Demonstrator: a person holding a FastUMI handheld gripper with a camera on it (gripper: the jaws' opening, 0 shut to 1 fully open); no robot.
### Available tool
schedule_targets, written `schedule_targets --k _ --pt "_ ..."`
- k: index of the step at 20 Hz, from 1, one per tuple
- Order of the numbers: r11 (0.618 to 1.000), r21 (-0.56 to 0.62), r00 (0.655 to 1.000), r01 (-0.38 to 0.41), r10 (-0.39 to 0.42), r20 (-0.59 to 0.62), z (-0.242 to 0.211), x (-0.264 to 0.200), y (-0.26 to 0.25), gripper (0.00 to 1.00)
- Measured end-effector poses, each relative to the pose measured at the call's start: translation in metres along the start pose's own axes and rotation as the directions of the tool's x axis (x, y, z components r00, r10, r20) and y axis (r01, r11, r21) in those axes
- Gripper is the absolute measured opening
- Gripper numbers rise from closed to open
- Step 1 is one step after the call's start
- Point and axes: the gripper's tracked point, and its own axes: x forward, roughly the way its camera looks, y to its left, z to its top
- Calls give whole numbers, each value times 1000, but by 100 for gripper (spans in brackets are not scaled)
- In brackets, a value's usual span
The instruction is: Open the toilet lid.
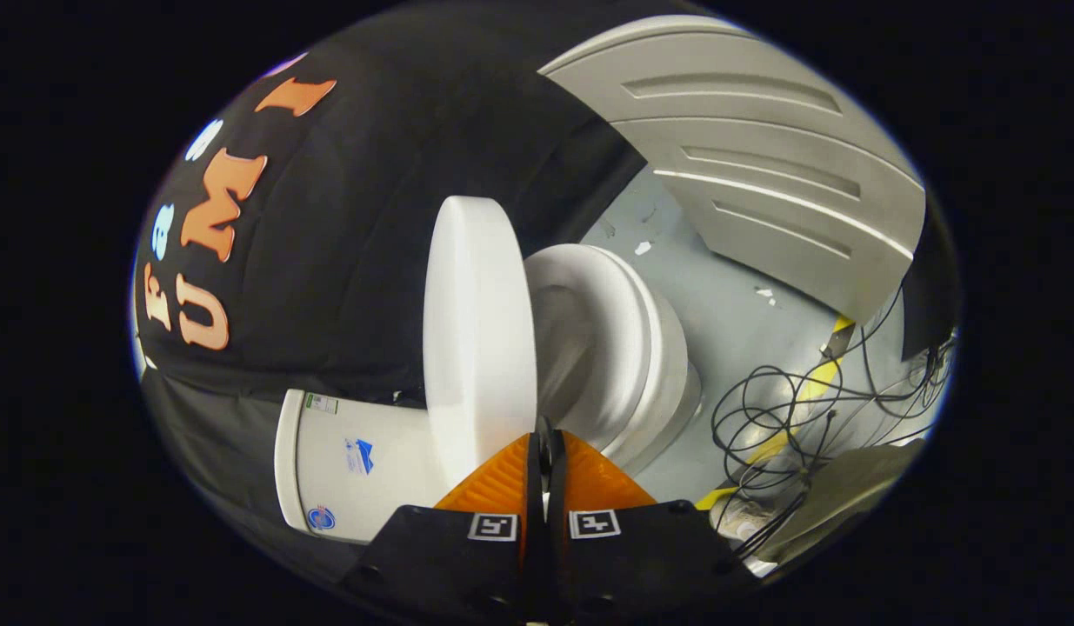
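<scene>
Closed to a thin slit, the gripper is showing nothing visible between its fingers, tips sitting at the edge of the toilet lid. That lid is standing raised off the seat, hiding part of the tank.

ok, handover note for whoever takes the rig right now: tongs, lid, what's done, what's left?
Tongs: fingers together, tips at the edge of the toilet lid; whether they pinch it cannot be told.
Lid: lifted well clear of the seat, standing about upright between seat and tank.
Bowl: beyond the fingers, with loose cables on the floor beside it.
Done: lid raised off the seat.
Left: probably ease the lid back toward the tank, then let go and withdraw.
</scene>
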Motion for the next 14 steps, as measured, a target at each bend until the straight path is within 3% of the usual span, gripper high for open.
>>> schedule_targets --k 4,9,14 --pt "998 -69 999 2 0 34 -2 -22 45 8" --pt "985 -159 995 63 -51 82 -8 -36 79 8" --pt "953 -283 987 110 -72 141 -19 -49 114 8"
